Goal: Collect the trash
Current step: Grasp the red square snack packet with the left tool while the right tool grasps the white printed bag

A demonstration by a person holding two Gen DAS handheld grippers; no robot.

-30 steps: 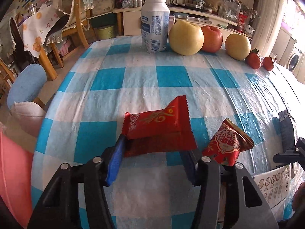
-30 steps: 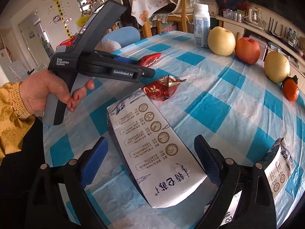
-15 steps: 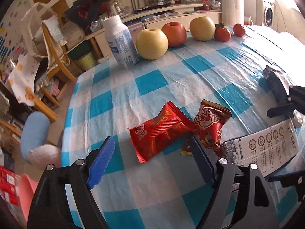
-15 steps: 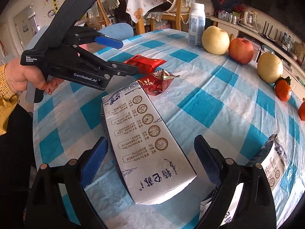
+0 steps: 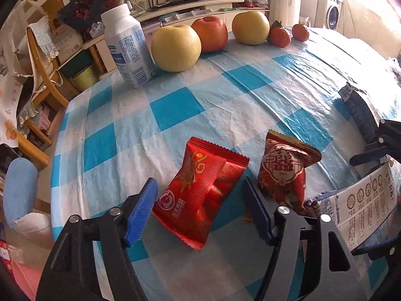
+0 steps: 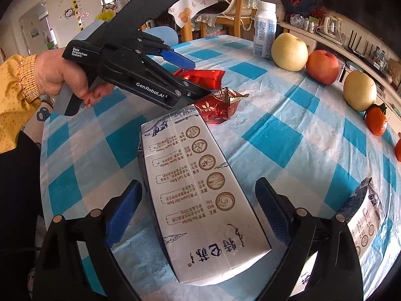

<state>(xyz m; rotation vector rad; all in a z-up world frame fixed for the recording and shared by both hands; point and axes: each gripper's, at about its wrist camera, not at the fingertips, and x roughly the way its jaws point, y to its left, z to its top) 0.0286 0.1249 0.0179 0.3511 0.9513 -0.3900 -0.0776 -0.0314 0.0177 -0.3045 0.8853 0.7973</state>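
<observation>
- While the left gripper (image 5: 200, 210) straddles the flat red wrapper (image 5: 200, 195), its jaws stand partly apart; they opened wide, then narrowed again over the last sec. Pads not yet pressing the wrapper, which lies on the tablecloth (image 5: 175, 110) betw. them.
- Change vs. 1 s ago: the wrapper was clamped in the jaws then; now it lies free and the view has rolled, so the grip was let go and is prob. being retaken at a new angle.
- Right gripper (image 6: 198, 213): jaws wide, one each side of the flattened milk carton (image 6: 200, 188), clear gaps both sides; nothing held. No visible shift since the earlier frames.
- Just beside the flat wrapper, to its right in the left wrist view: a crumpled red wrapper (image 5: 283, 173), touching or nearly touching the carton's near end.
- 2nd carton (image 6: 363, 213), partly seen at the right edge of the right wrist view.
- Far side: white bottle (image 5: 127, 45), pale fruit, red apple (image 5: 210, 35), tangerines. Not trash, by the look.
- Judgement: no piece collected at this moment; 4 trash items are on the table. Next calls for a firm close on the flat wrapper; thin foil may slip.
</observation>
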